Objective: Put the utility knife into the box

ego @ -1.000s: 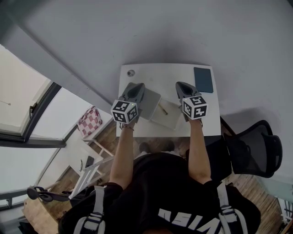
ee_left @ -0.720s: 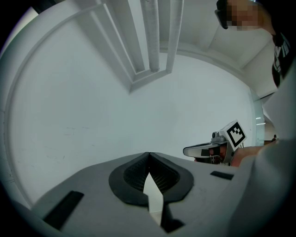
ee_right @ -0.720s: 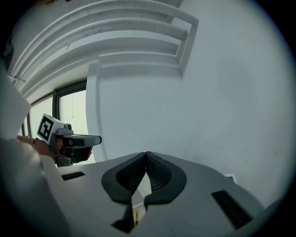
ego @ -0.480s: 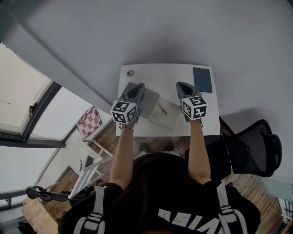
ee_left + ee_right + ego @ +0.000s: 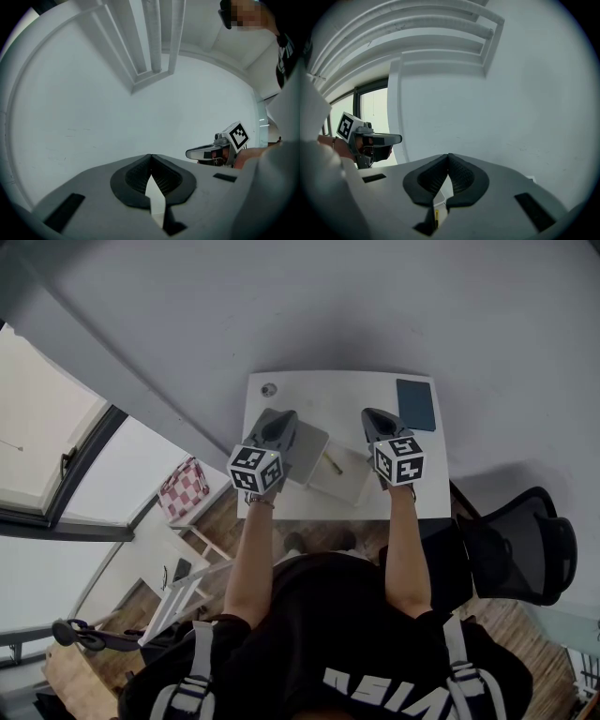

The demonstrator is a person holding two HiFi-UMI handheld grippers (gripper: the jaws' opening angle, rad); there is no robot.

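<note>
White table [image 5: 319, 395], box [image 5: 349, 484], grey wall [image 5: 328, 306], black chair [image 5: 530, 540]

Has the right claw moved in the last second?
No. The right claw sits in the same place beside the dark notebook on the white table, with no visible drift either way.

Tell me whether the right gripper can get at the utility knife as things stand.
Probably yes. The right gripper hangs just right of the utility knife, which lies uncovered at the white box, with nothing between them. Its jaws are shut, so they must open first.
</note>
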